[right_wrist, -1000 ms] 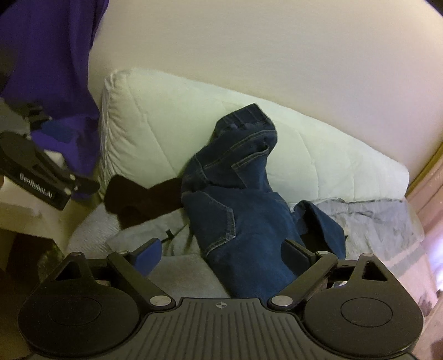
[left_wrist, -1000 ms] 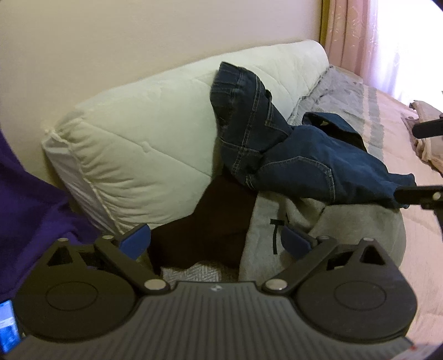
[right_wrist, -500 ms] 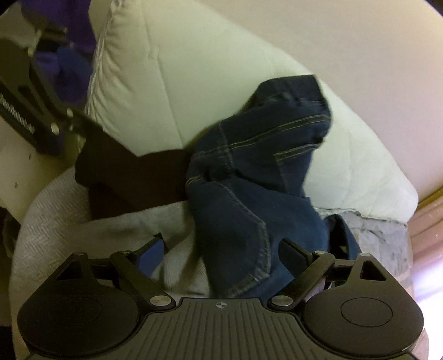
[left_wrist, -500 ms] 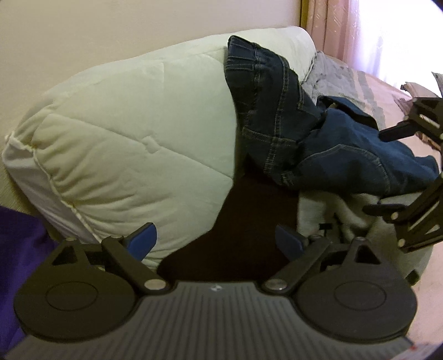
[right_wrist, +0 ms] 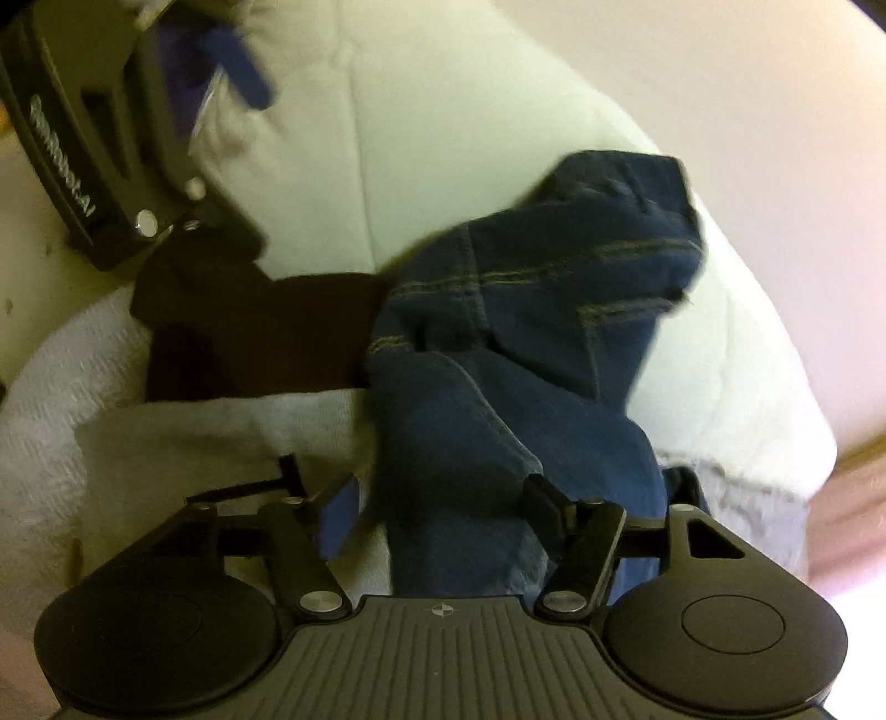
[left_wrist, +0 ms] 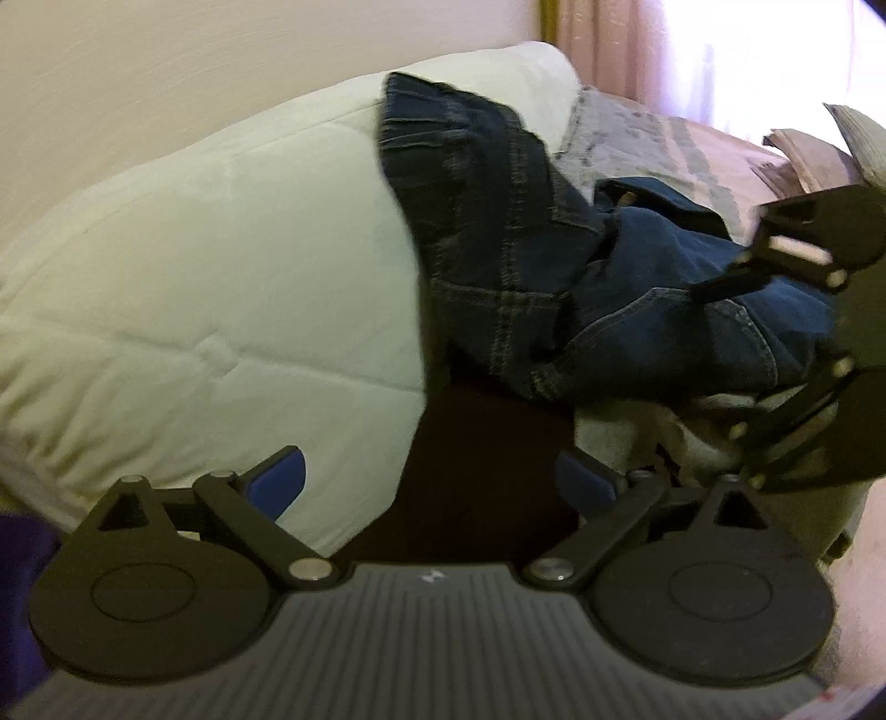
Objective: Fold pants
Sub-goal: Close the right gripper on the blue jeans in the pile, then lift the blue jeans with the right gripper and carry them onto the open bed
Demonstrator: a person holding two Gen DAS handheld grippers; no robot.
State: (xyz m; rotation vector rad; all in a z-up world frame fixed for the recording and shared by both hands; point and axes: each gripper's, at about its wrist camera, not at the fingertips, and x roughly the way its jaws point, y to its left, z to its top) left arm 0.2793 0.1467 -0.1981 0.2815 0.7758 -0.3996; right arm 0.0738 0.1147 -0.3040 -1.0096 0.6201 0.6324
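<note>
Dark blue jeans (left_wrist: 498,249) lie crumpled, the top draped up against a white quilted pillow (left_wrist: 221,277) and the rest spilling onto a grey garment (left_wrist: 620,437). My left gripper (left_wrist: 432,482) is open, low over a dark brown garment (left_wrist: 487,471) beside the pillow, with nothing between its fingers. My right gripper (right_wrist: 443,509) is open with its fingers on either side of the lower part of the jeans (right_wrist: 526,360). In the left wrist view the right gripper (left_wrist: 725,360) straddles the jeans at the right edge.
The dark brown garment (right_wrist: 249,332) and a grey garment (right_wrist: 194,432) lie under and left of the jeans. A striped grey and pink bed cover (left_wrist: 692,138) stretches behind, with folded beige cloth (left_wrist: 803,155) and a pink curtain (left_wrist: 609,44) further back. A wall stands behind the pillow.
Both grippers have moved in closer to the pile. The right gripper's fingers have narrowed around the jeans. The left gripper has dropped toward the dark brown garment, still wide.
</note>
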